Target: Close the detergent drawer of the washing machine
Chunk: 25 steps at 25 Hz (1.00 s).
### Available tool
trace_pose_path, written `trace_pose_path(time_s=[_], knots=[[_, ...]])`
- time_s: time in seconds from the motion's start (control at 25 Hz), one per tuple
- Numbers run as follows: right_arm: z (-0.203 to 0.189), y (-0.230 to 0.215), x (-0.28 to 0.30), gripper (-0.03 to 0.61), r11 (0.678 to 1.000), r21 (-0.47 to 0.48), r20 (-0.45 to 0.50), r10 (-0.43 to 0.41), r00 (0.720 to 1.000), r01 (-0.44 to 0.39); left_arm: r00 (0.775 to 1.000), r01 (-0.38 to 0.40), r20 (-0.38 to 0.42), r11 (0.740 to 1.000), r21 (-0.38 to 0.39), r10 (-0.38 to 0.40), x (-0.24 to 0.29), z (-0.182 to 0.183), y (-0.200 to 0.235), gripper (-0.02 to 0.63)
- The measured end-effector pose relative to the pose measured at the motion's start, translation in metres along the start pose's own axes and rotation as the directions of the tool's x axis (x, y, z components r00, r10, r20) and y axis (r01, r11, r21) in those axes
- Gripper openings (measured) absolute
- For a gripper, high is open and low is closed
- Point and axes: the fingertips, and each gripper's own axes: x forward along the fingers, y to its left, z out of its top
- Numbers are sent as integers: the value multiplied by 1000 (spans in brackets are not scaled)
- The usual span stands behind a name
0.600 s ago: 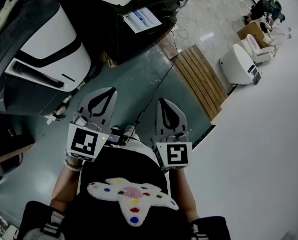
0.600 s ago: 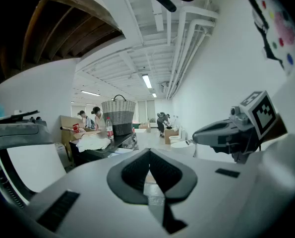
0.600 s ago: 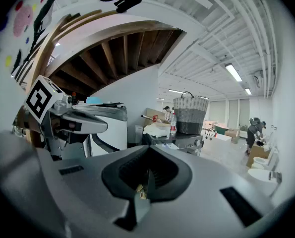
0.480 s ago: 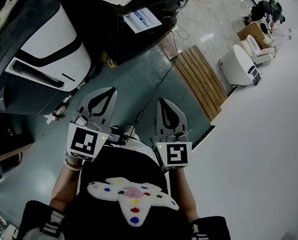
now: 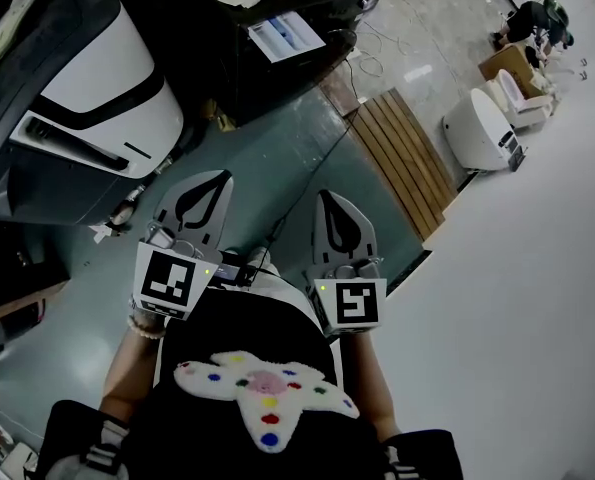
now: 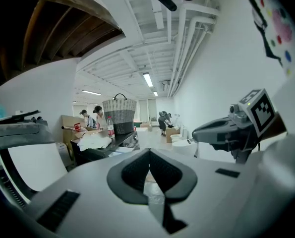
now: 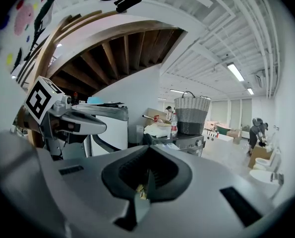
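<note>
A dark washing machine (image 5: 297, 63) stands at the top of the head view, well ahead of both grippers. A pale, blue-marked drawer (image 5: 285, 36) sticks out at its top front. In the right gripper view the same machine (image 7: 184, 144) carries a woven basket (image 7: 192, 114). My left gripper (image 5: 205, 180) and right gripper (image 5: 329, 200) hang side by side close to my body, over the grey-green floor. Both are shut with nothing between the jaws, as the left gripper view (image 6: 149, 152) and right gripper view (image 7: 148, 150) show. Neither touches the machine.
A white-and-black appliance (image 5: 97, 88) stands at the left. A slatted wooden platform (image 5: 402, 158) lies to the right of the machine, with white toilets (image 5: 482, 128) beyond it. A cable (image 5: 312, 173) runs across the floor. People stand far off (image 6: 90, 115).
</note>
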Motion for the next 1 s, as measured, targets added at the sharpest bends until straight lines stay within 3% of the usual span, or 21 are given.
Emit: trace_pose_path(time_s=[0.28, 1.0], knots=[[-2, -5, 0, 5, 999, 27, 3, 22, 1000, -22, 1000, -11, -7, 1000, 0, 11, 3, 1, -4, 12], [-4, -27, -11, 4, 996, -53, 33, 68, 997, -66, 996, -82, 31, 997, 5, 81, 12, 9, -29, 12]])
